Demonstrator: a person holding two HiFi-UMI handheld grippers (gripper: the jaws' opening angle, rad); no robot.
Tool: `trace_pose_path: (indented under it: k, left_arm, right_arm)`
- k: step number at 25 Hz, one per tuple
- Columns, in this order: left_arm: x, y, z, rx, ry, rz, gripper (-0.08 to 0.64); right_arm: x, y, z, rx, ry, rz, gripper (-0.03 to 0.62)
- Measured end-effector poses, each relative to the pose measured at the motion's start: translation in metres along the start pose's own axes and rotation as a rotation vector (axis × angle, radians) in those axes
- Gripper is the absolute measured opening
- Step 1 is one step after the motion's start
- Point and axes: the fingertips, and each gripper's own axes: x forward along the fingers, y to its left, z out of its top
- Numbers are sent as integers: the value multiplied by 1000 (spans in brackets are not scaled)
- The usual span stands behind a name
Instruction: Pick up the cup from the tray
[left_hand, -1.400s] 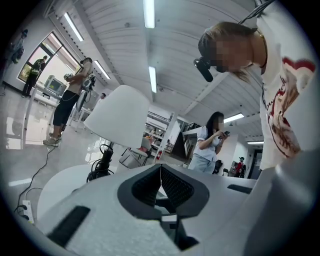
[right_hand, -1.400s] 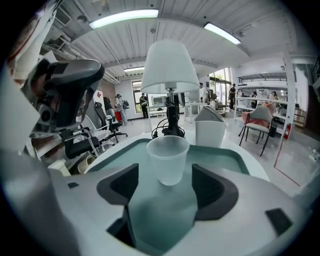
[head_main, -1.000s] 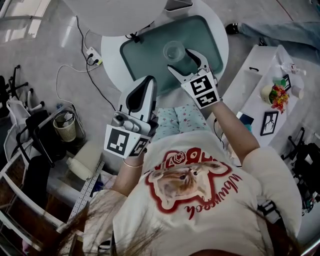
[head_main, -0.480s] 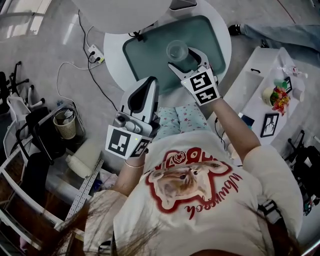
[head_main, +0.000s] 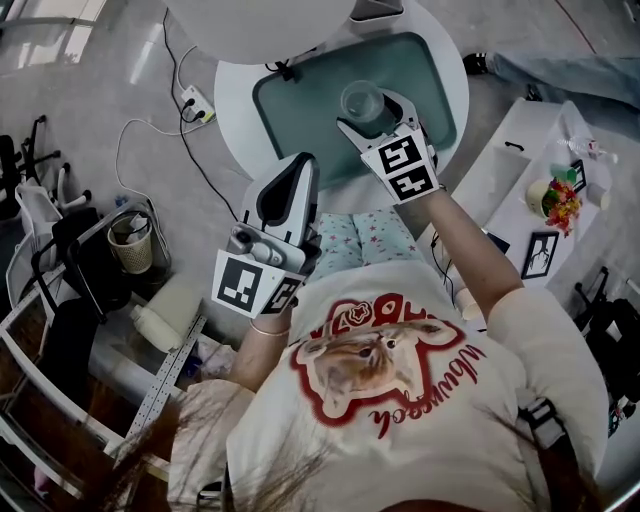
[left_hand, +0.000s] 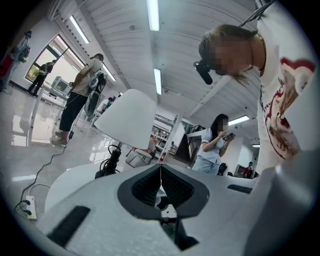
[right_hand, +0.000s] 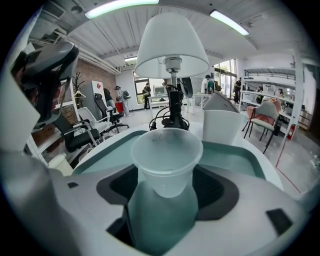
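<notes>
- Since 1 second ago the right gripper (head_main: 365, 110) has slid forward over the tray (head_main: 290, 110). The cup (head_main: 362, 99) stood just beyond its fingertips then and now stands between its 2 jaws. The cup keeps its place on the tray.
- Nearest the head camera is the person's cream shirt (head_main: 400, 400) with a red print, with both forearms reaching out from it.
- Just off the torso, the left gripper (left_hand: 160, 176) is held to the left of the other one and tilted upward. Its 2 jaws are pressed together with nothing between them.
- Further out, the right gripper reaches across the near rim of the tray. Its jaws are spread wide, 1 on each side of the cup's lower body. The dark pads lie just beside the wall, but I cannot tell whether they touch it.
- The cup is clear plastic and upright, about mid-tray and toward the right half.
- The tray is a teal rounded rectangle lying on a round white table (head_main: 232, 110).
- Beyond the cup, a lamp (right_hand: 171, 47) with a white shade and a dark stem stands at the tray's far edge, with cables gathered at its base. A white upright object (right_hand: 220, 125) stands just to its right.
- On the floor to the left of the table lies a white power strip (head_main: 197, 101) with a cable running from it. A wastebasket (head_main: 128, 252) stands further left.
</notes>
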Motion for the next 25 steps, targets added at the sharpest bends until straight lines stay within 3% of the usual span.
trace_pose_path:
  k: [25]
  left_arm:
    - [-14, 2, 1, -14, -9, 31, 15]
  right_arm:
    - [12, 1, 16, 17, -16, 5, 307]
